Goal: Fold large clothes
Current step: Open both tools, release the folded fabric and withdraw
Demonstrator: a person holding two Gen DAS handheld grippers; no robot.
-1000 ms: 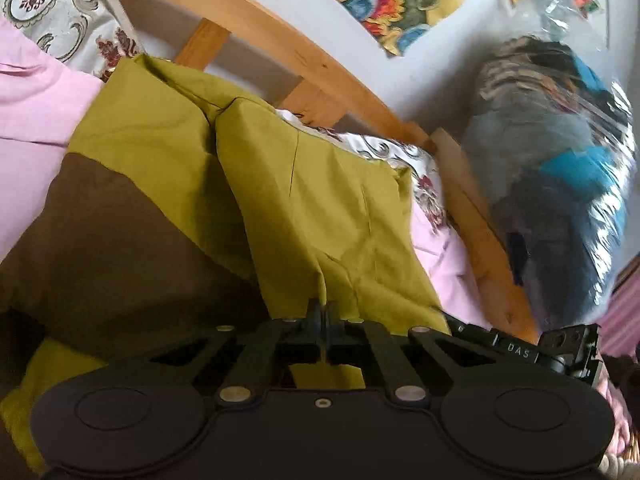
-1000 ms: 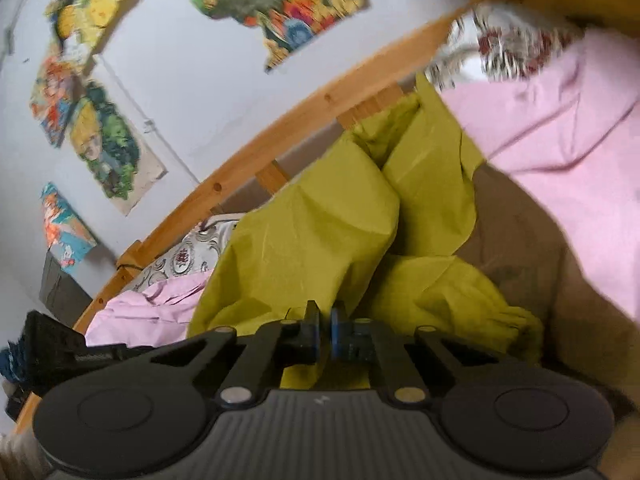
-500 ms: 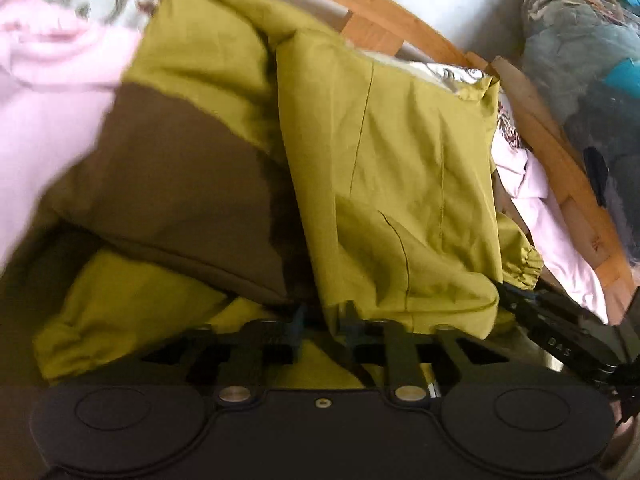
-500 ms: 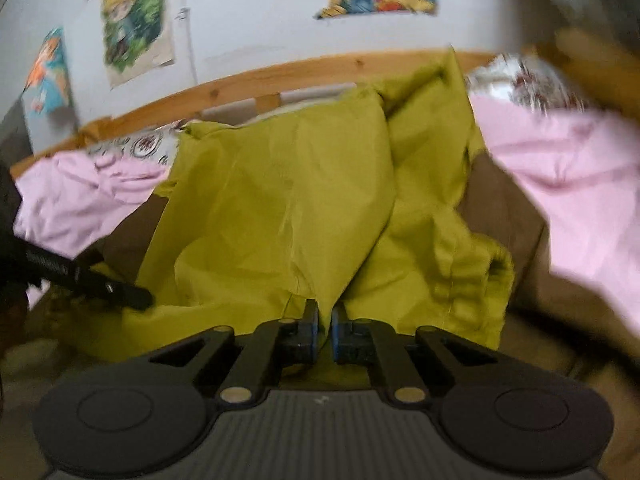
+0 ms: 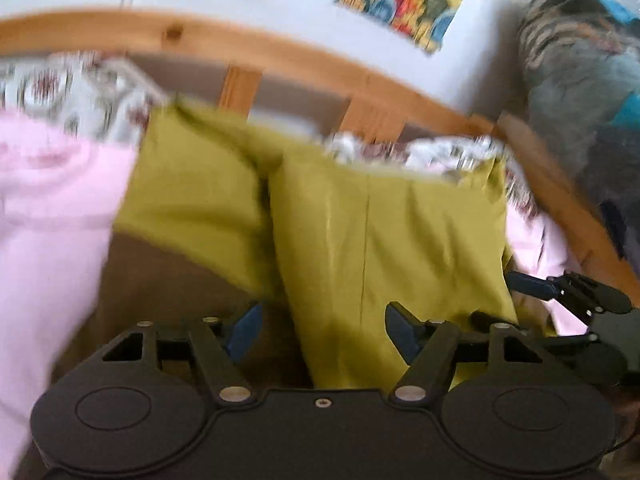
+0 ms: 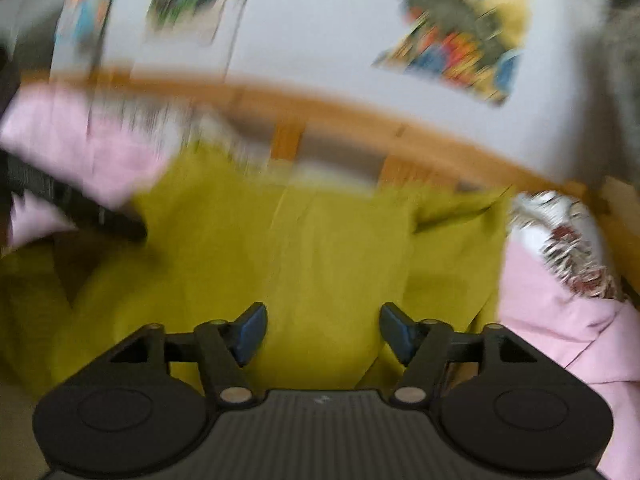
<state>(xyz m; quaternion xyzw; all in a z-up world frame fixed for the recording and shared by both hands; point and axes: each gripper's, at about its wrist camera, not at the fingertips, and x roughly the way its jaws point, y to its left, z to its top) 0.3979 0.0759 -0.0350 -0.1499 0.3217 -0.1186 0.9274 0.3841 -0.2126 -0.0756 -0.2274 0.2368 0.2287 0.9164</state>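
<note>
Left wrist view first: olive-green garment (image 5: 384, 248) spread on the bed, folded half lying over the other half, top edge up against the wooden headboard (image 5: 280, 52), brown panel (image 5: 172, 280) showing at its left below the green. Pink bedding (image 5: 48, 208) on either side of the garment, patterned pillow (image 5: 72, 88) between garment and headboard.

Step in hand, by the look of it: letting go after laying a fold. Best done by spreading the jaws fully before pulling back, so no cloth drags along and spoils the lay; then drawing straight away from the headboard, low and slow, and checking that the folded edge sits square before the next fold.

Left gripper (image 5: 322, 330): jaws apart and opening, green cloth lying between the blue pads (image 5: 246, 330) but not pinched. Pointed down toward the garment's near edge, angled toward the headboard.

Right gripper (image 6: 322, 330), from the right wrist view: jaws likewise apart and opening, green cloth beneath and between them, nothing clamped. Tilted down over the garment, facing the headboard; heavy blur throughout. Other gripper visible at the garment's left edge.
</note>
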